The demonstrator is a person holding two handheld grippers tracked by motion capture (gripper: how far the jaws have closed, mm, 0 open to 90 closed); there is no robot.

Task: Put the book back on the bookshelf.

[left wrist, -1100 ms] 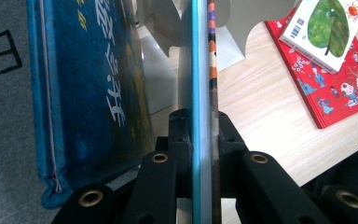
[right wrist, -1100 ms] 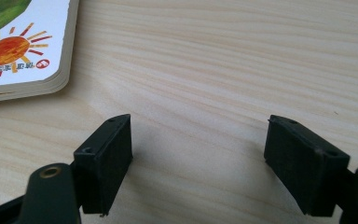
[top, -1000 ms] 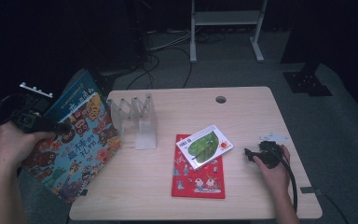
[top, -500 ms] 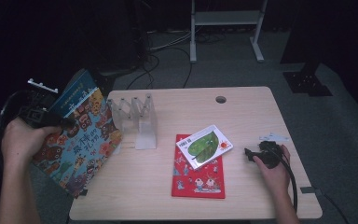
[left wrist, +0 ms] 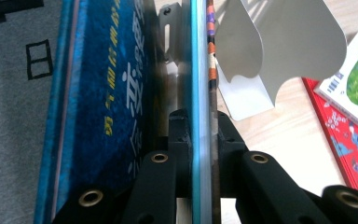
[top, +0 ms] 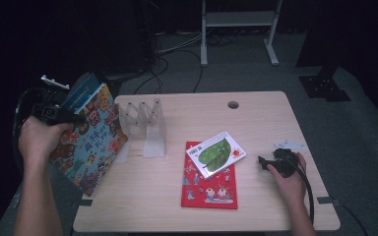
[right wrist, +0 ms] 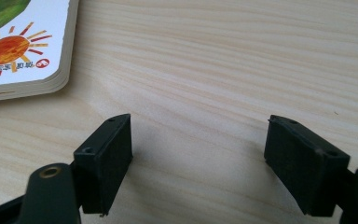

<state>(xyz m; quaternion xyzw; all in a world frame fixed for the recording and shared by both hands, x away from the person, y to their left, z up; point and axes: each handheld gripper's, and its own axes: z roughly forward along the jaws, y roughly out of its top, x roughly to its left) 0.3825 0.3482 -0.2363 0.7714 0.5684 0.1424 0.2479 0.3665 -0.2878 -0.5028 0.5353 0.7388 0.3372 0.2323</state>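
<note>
Left gripper [left wrist: 200, 140] clenched on top edge of large colourful picture book [top: 91, 140]; stiff, heavy, may swing; right gripper [right wrist: 198, 154] released, idle.

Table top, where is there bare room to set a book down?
The table is bare across its far right, between the cable hole and the right gripper, and along the near left edge. It is crowded around the white book rack and the stacked red book.

Yellow Chinese characters down the blue book cover [left wrist: 107, 93], one reading 变, the rest too blurred; large black Chinese characters on the patterned picture book [top: 89, 139], unreadable; small red mark beside the sun on the white board book [right wrist: 23, 51], illegible
</note>
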